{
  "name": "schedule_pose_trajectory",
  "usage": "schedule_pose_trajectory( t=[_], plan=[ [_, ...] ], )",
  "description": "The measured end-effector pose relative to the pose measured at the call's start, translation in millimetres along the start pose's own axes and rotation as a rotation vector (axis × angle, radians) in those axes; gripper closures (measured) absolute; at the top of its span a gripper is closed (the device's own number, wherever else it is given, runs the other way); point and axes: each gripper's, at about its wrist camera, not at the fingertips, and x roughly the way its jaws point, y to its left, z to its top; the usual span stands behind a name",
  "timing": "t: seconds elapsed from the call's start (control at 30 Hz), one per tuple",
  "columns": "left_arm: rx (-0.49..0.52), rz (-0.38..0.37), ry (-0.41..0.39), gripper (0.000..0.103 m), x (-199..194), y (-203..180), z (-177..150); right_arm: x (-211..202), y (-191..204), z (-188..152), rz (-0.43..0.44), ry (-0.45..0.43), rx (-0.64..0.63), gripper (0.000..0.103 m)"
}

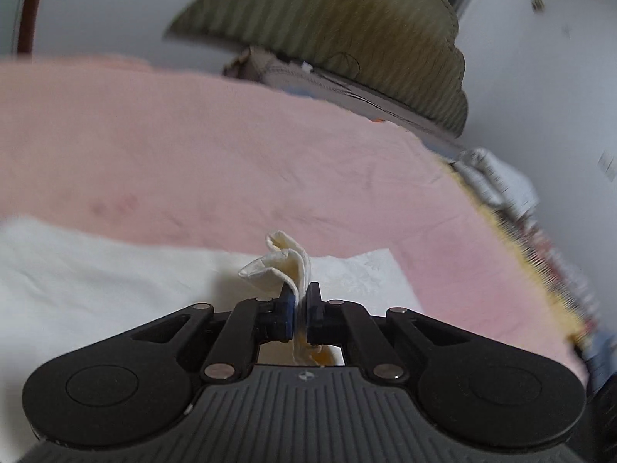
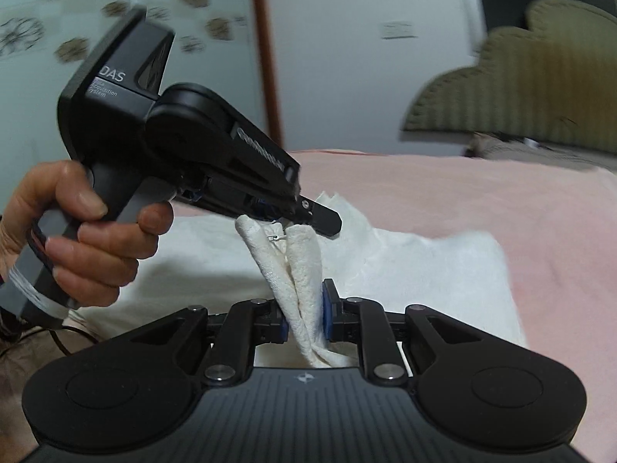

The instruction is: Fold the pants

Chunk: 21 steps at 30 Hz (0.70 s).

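Note:
White textured pants [image 1: 96, 270] lie on a pink bed cover [image 1: 231, 146]. My left gripper [image 1: 300, 301] is shut on a bunched edge of the pants, which sticks up between the fingers. In the right wrist view my right gripper [image 2: 304, 314] is shut on a raised fold of the same pants [image 2: 424, 270]. The left gripper [image 2: 308, 218] shows there too, held by a hand [image 2: 77, 239], pinching the cloth just above and behind the right one.
An olive scalloped cushion [image 1: 347, 38] and a flat box [image 1: 347, 92] lie at the far side of the bed. Patterned fabric [image 1: 540, 250] runs along the bed's right edge. A white wall and a brown post [image 2: 266, 58] stand behind.

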Motion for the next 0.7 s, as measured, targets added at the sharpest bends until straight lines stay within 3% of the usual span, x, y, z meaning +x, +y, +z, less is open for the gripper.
schedule_pose_trajectory(
  t=[0.17,0.3,0.33,0.4,0.43,0.5,0.57,0.6,0.63,0.7],
  plan=[
    [0.158,0.191,-0.061,0.098,-25.6,13.7,-15.4,33.3,30.9,11.0,0.099,0.017,-0.065,0.086],
    [0.146,0.265,-0.024,0.096,-24.3,33.8,-26.7,60.7,56.2,6.3,0.152,0.077,-0.112,0.086],
    [0.143,0.28,-0.015,0.094,-22.5,38.9,-29.2,66.6,61.2,3.6,0.155,0.094,-0.125,0.086],
    [0.148,0.323,-0.005,0.08,-21.1,48.3,-34.9,76.8,69.7,-1.3,0.151,0.126,-0.15,0.085],
    [0.149,0.343,-0.003,0.078,-20.7,51.4,-36.6,82.6,72.2,-0.7,0.143,0.149,-0.165,0.081],
    [0.155,0.421,-0.02,0.062,-25.2,57.5,-38.1,84.2,75.8,-0.7,0.143,0.176,-0.188,0.07],
    [0.178,0.516,-0.061,0.058,-34.9,63.5,-38.9,73.1,78.5,0.4,0.173,0.176,-0.195,0.051],
    [0.187,0.57,-0.077,0.056,-40.2,67.3,-38.5,55.3,77.1,2.6,0.242,0.141,-0.189,0.049],
    [0.188,0.606,-0.08,0.055,-44.5,71.0,-38.9,55.3,77.1,2.6,0.242,0.141,-0.189,0.049],
    [0.161,0.63,-0.072,0.053,-54.7,78.4,-39.4,37.4,71.1,7.6,0.298,0.092,-0.157,0.049]
  ],
)
